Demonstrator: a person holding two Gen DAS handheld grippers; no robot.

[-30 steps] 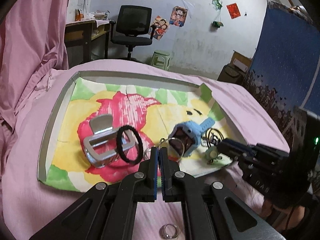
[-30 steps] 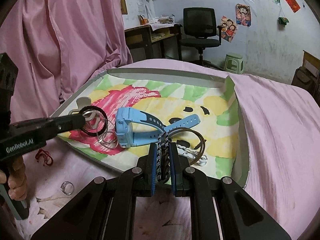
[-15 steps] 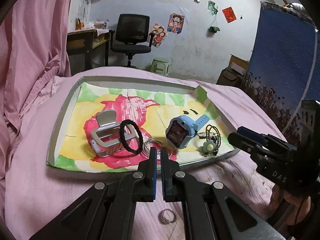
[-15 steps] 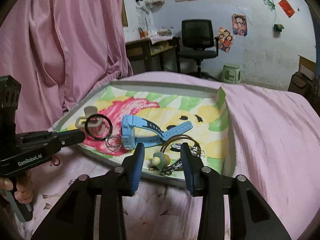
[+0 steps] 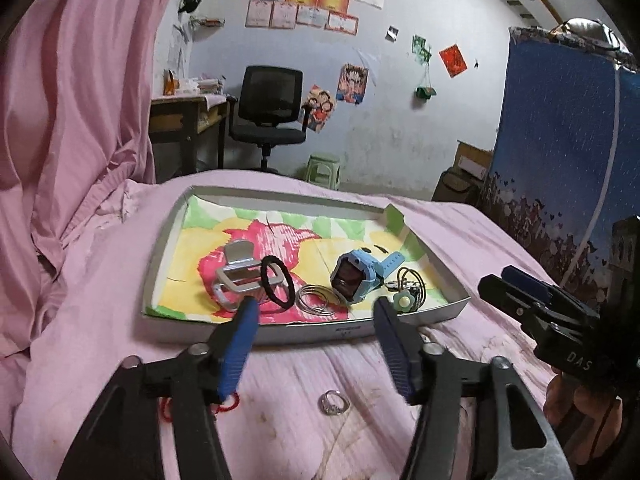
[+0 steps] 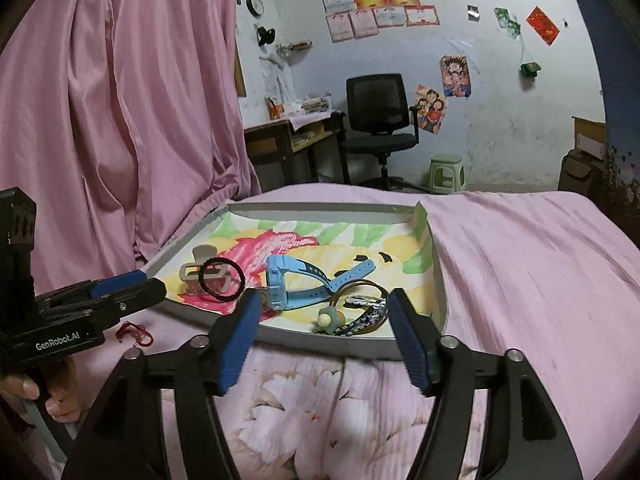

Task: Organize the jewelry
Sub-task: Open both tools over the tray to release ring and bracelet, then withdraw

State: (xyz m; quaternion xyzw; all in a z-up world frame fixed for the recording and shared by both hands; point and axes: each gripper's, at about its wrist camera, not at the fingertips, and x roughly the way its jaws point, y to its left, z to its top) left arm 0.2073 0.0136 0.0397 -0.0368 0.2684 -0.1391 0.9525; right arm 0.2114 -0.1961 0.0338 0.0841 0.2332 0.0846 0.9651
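Observation:
A shallow grey tray with a bright flower drawing lies on the pink bed. In it are a silver hair claw, a black hair tie, thin silver rings, a blue smartwatch, a green flower clip and a tangle of bracelets. My left gripper is open and empty, held back from the tray's near edge. My right gripper is open and empty above the near right corner. A silver ring and a red cord lie on the bed outside the tray.
Pink curtain hangs on the left. A black office chair, a desk and a green stool stand beyond the bed. A blue patterned cloth hangs on the right.
Both grippers opened and pulled back from the tray. The right one let a bracelet go into the tray's near right corner; the left one left the silver rings by the watch.

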